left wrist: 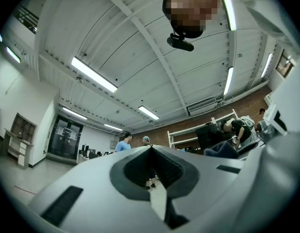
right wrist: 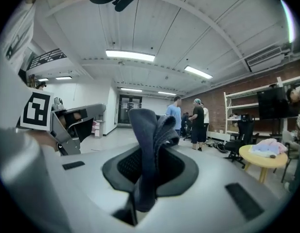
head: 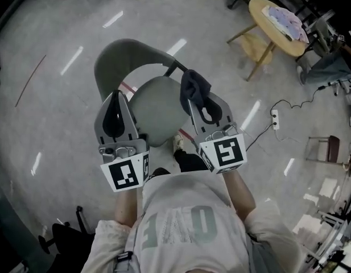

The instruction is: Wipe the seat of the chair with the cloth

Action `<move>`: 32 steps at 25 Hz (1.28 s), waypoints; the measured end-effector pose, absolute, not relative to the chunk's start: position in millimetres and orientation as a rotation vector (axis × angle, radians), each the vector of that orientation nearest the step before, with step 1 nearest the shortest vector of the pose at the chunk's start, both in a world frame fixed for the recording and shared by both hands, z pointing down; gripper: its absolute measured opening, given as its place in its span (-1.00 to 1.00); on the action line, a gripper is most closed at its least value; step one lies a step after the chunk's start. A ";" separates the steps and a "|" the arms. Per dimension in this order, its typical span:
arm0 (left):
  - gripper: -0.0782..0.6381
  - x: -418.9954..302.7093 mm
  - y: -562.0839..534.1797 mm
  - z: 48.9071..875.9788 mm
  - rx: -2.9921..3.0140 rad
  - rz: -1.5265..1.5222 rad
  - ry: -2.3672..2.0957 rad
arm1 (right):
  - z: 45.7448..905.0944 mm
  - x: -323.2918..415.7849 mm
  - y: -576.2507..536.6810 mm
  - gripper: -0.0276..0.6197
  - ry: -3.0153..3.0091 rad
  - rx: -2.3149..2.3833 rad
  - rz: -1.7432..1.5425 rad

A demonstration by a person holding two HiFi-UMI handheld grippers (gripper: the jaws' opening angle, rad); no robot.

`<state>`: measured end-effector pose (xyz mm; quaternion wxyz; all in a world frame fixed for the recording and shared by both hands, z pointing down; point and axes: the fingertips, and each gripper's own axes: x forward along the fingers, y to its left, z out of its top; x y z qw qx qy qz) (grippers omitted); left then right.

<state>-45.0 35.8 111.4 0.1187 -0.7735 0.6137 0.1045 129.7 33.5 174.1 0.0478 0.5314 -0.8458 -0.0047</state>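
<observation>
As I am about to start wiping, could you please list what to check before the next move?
1. Cloth clamped in right gripper: ok.
2. Left gripper shut, empty: ok.
3. Seat bare of things: ok.
4. Cloth touching seat: not ok; right gripper aims level, not down.
5. Table apart from chair: ok.
</observation>
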 end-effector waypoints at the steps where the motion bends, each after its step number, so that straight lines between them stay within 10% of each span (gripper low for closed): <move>1: -0.74 -39.6 23.7 107.5 -2.237 0.308 1.809 | 172.5 136.2 18.3 -0.73 -2.588 1.600 -0.018; 32: -0.74 -109.7 -30.4 136.1 -1.946 0.145 2.146 | 208.5 43.2 -77.4 -0.73 -2.841 1.030 0.268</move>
